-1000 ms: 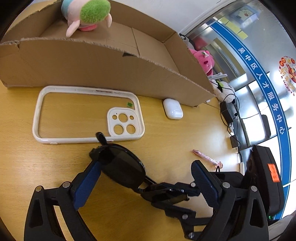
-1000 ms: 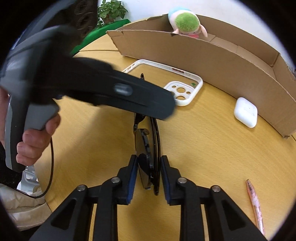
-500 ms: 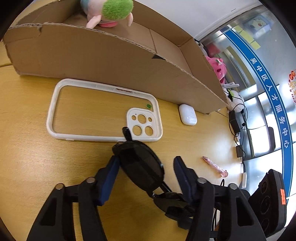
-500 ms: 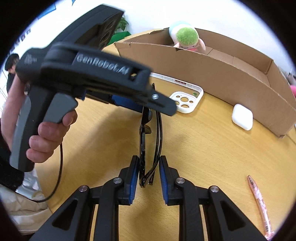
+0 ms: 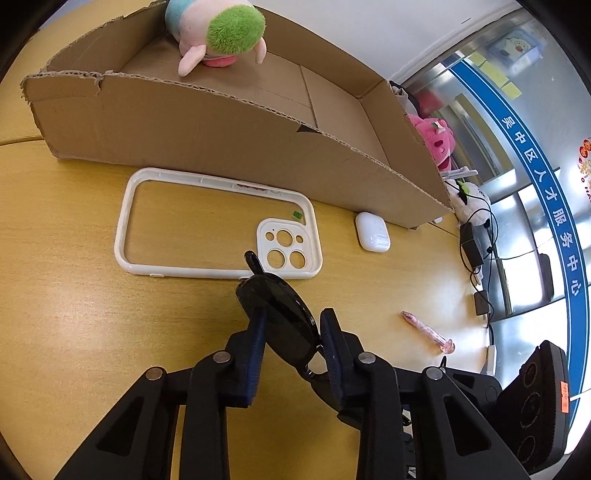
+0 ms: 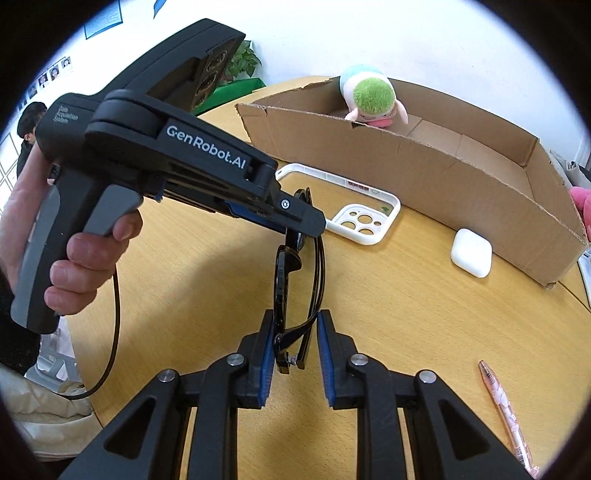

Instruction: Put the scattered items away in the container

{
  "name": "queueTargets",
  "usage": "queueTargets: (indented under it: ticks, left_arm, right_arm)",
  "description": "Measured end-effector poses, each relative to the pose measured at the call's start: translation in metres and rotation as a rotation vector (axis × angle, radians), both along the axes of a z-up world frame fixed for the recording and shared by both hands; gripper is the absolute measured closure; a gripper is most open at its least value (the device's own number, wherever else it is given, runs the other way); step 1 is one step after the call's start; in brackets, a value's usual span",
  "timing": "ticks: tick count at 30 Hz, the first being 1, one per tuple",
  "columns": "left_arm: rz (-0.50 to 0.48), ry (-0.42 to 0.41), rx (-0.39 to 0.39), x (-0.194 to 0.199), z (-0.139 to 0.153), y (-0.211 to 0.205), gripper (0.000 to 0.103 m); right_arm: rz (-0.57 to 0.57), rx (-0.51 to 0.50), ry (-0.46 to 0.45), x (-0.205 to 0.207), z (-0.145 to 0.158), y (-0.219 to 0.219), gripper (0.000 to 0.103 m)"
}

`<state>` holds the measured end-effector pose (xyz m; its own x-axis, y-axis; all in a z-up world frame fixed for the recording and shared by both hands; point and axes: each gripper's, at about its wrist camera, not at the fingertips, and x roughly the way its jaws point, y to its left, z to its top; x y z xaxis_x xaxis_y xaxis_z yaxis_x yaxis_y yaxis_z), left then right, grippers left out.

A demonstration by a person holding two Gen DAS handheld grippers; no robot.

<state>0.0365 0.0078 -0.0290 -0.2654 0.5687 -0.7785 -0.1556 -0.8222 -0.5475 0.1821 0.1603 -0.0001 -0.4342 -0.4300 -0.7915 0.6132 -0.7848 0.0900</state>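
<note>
Black sunglasses (image 5: 279,314) are held up off the table between both grippers. My left gripper (image 5: 291,332) is shut on one lens end. My right gripper (image 6: 295,332) is shut on the other end of the sunglasses (image 6: 295,288), though its right pad stands slightly apart from the frame. The cardboard box (image 5: 221,125) lies beyond, with a green-and-pink plush toy (image 5: 218,33) inside. A white phone case (image 5: 218,225), a white earbuds case (image 5: 372,232) and a pink pen (image 5: 428,332) lie on the wooden table.
The left gripper's body and the hand holding it (image 6: 85,258) fill the left of the right wrist view. Plush toys (image 5: 437,140), cables and chargers (image 5: 472,247) sit past the box's right end. The table edge (image 6: 96,369) is at lower left.
The left gripper has closed from wide open onto the sunglasses. The sunglasses have risen off the table. The right gripper's pads have eased slightly apart.
</note>
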Motion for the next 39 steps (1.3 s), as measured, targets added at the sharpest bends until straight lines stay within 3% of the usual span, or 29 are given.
queueTargets:
  ticks: [2, 3, 5, 6, 7, 10, 14, 17, 20, 21, 22, 25, 33, 39]
  left_arm:
    - [0.0, -0.005, -0.003, 0.001, -0.001, 0.002, 0.072]
    - [-0.001, -0.008, -0.001, 0.002, -0.002, 0.002, 0.072]
    - [0.005, -0.03, 0.028, 0.003, -0.006, 0.001, 0.071]
    - [0.017, -0.049, 0.049, 0.004, -0.011, -0.002, 0.065]
    - [0.031, -0.075, 0.061, 0.005, -0.016, -0.004, 0.049]
    - [0.045, -0.072, 0.098, 0.01, -0.024, -0.008, 0.036]
    - [0.021, -0.051, 0.096, 0.012, -0.025, 0.003, 0.021]
    - [0.003, -0.041, 0.076, 0.013, -0.027, 0.01, 0.021]
    - [-0.013, -0.036, 0.063, 0.013, -0.026, 0.014, 0.024]
    - [-0.02, -0.039, 0.061, 0.012, -0.022, 0.014, 0.03]
    - [-0.025, -0.04, 0.053, 0.013, -0.023, 0.016, 0.036]
    - [-0.025, -0.034, 0.033, 0.011, -0.018, 0.018, 0.039]
    - [-0.02, -0.032, 0.107, 0.015, -0.014, 0.011, 0.039]
    - [0.01, -0.088, 0.191, 0.014, -0.023, 0.004, 0.037]
  right_arm:
    - [0.001, 0.01, -0.002, -0.01, -0.004, -0.003, 0.083]
    - [0.002, 0.017, -0.006, -0.036, -0.011, -0.009, 0.083]
    - [0.003, 0.027, -0.018, -0.038, -0.016, -0.009, 0.083]
    - [0.003, 0.021, -0.031, -0.04, -0.019, -0.008, 0.083]
    - [0.002, 0.012, -0.052, -0.04, -0.022, -0.005, 0.083]
    - [0.006, -0.016, -0.092, -0.04, -0.028, 0.001, 0.081]
    - [0.01, -0.02, -0.108, -0.045, -0.028, 0.003, 0.07]
    - [0.027, -0.026, -0.133, -0.054, -0.027, -0.001, 0.059]
    - [0.038, -0.028, -0.149, -0.06, -0.028, -0.007, 0.059]
    - [0.048, -0.024, -0.151, -0.061, -0.028, -0.01, 0.06]
    - [0.058, -0.018, -0.151, -0.062, -0.028, -0.013, 0.073]
    - [0.057, -0.039, -0.163, -0.062, -0.029, -0.015, 0.076]
    - [-0.033, -0.236, -0.171, -0.065, -0.019, 0.019, 0.08]
    - [-0.063, -0.397, -0.251, -0.068, -0.022, 0.038, 0.081]
